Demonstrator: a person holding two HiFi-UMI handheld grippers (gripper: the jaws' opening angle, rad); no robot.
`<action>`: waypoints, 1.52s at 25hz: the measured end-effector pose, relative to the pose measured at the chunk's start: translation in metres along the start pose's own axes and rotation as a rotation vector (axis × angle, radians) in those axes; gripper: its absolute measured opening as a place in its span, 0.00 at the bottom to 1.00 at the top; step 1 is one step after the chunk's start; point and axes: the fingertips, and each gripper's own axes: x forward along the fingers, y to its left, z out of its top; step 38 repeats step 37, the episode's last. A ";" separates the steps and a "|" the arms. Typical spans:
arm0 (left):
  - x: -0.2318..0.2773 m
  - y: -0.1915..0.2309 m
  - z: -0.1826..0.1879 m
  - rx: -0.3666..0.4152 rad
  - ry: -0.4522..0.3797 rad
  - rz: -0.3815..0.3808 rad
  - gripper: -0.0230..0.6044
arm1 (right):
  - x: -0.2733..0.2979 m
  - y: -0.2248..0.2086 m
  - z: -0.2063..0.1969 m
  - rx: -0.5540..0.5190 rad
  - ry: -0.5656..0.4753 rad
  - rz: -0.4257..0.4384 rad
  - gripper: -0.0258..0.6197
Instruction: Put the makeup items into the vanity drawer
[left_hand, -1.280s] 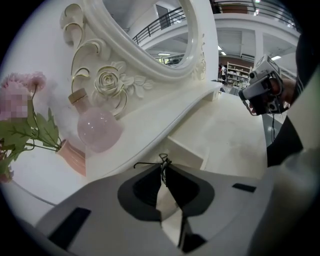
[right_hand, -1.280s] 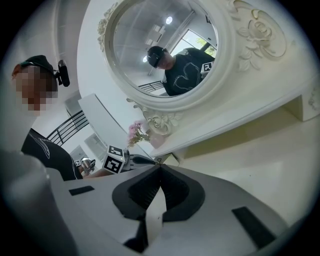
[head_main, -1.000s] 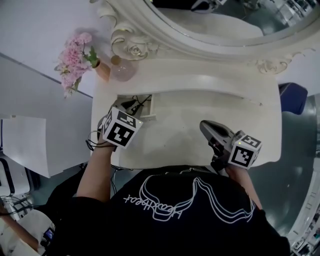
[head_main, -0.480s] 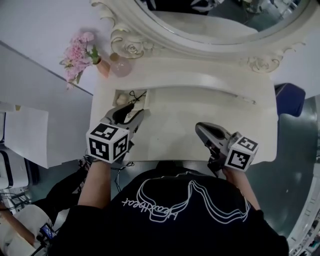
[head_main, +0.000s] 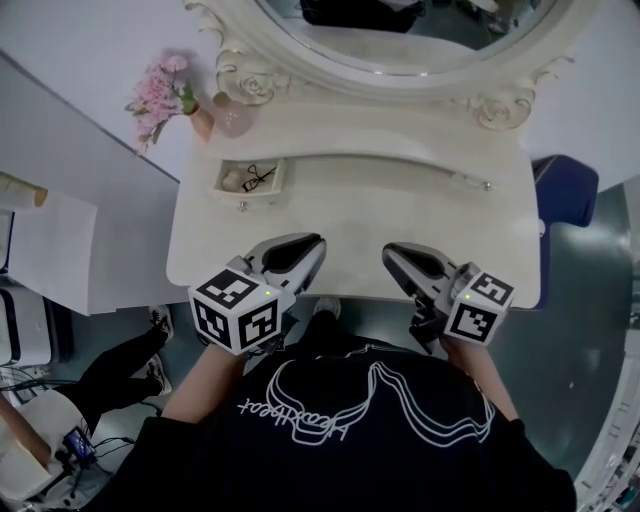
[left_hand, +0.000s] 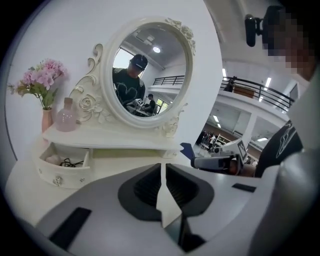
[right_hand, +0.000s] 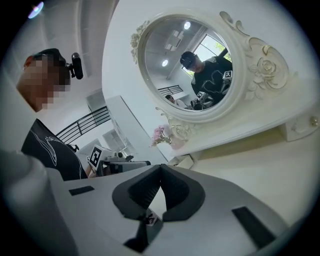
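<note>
At the left gripper (left_hand: 162, 165) the jaws are drawn almost together, a thin slit left between the tips and nothing in it; they have just been closing. At the right gripper (right_hand: 160, 166) they are pressed tip to tip, likewise empty. Both are held over the near edge of the vanity top (head_main: 400, 215), well apart from the drawer (head_main: 247, 197), probably because the makeup items (head_main: 250, 178) are already lodged inside; it stands open, so a push shut is judged to remain

Black short-sleeved T-shirt (head_main: 350, 430), white looping line print and script across it. Left gripper (head_main: 312, 245), right gripper (head_main: 393, 253): grey shells, black jaws, white cubes (head_main: 235, 308) with black square markers.
</note>
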 end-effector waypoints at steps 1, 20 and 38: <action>-0.001 -0.010 0.001 0.000 -0.020 -0.014 0.07 | -0.004 0.005 -0.001 -0.015 0.001 0.002 0.05; -0.011 -0.099 -0.007 0.114 -0.079 -0.100 0.05 | -0.054 0.049 0.002 -0.137 -0.067 -0.029 0.05; -0.036 -0.125 -0.012 0.147 -0.092 0.008 0.05 | -0.080 0.081 -0.001 -0.181 -0.073 -0.009 0.05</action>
